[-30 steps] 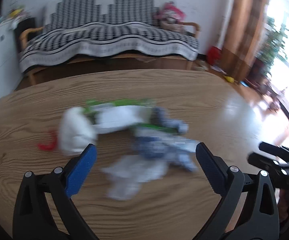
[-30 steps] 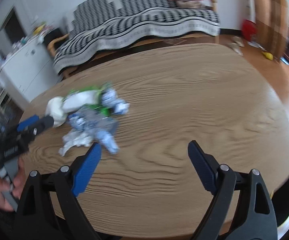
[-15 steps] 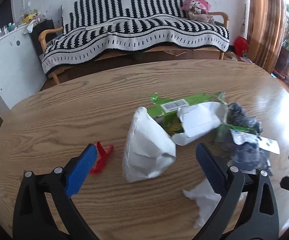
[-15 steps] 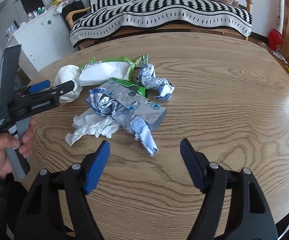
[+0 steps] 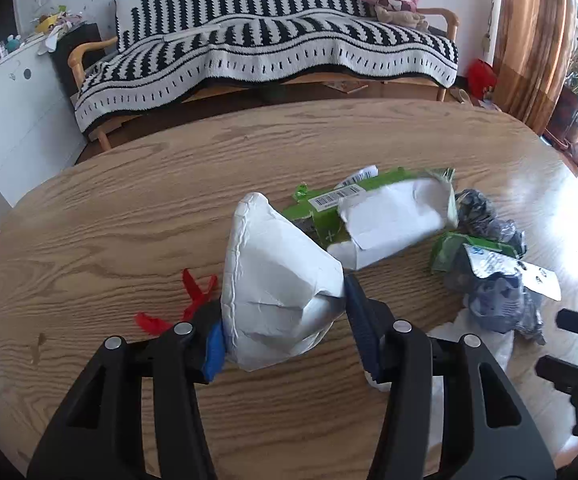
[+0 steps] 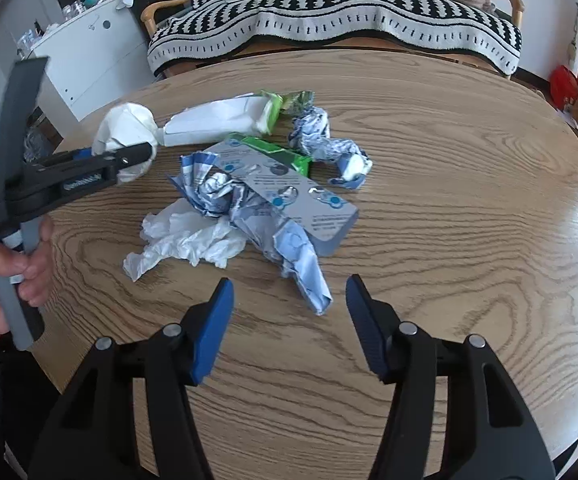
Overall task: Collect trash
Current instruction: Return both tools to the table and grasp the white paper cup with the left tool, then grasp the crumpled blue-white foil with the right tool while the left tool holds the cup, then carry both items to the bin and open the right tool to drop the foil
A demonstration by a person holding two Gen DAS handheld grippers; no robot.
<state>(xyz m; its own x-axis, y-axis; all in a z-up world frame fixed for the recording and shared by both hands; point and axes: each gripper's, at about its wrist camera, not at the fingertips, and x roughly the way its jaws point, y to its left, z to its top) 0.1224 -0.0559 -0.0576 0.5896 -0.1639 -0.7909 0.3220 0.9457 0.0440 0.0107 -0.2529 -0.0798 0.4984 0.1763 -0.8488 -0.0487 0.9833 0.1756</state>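
Observation:
A crushed white paper cup [image 5: 273,280] lies on the oval wooden table [image 5: 109,220]. My left gripper [image 5: 285,300] is closing on it, with both blue pads against its sides; the right wrist view shows the same grip [image 6: 129,156]. Beside the cup sit a green and white packet [image 5: 393,224], a grey blister card [image 6: 301,204], crumpled blue wrappers [image 6: 249,208], white tissue [image 6: 185,236] and a red plastic scrap [image 5: 193,292]. My right gripper [image 6: 290,282] is closing, its pads apart from the wrapper tail between them.
A sofa under a black and white blanket [image 5: 269,44] stands behind the table. A white cabinet [image 6: 89,52] is at the back left. The table's near edge runs just below both grippers. A hand [image 6: 5,276] holds the left gripper's handle.
My left gripper's jaws have come in from wide open onto the white cup. My right gripper has dropped closer to the pile and its jaws have narrowed around the blue wrapper's tail.

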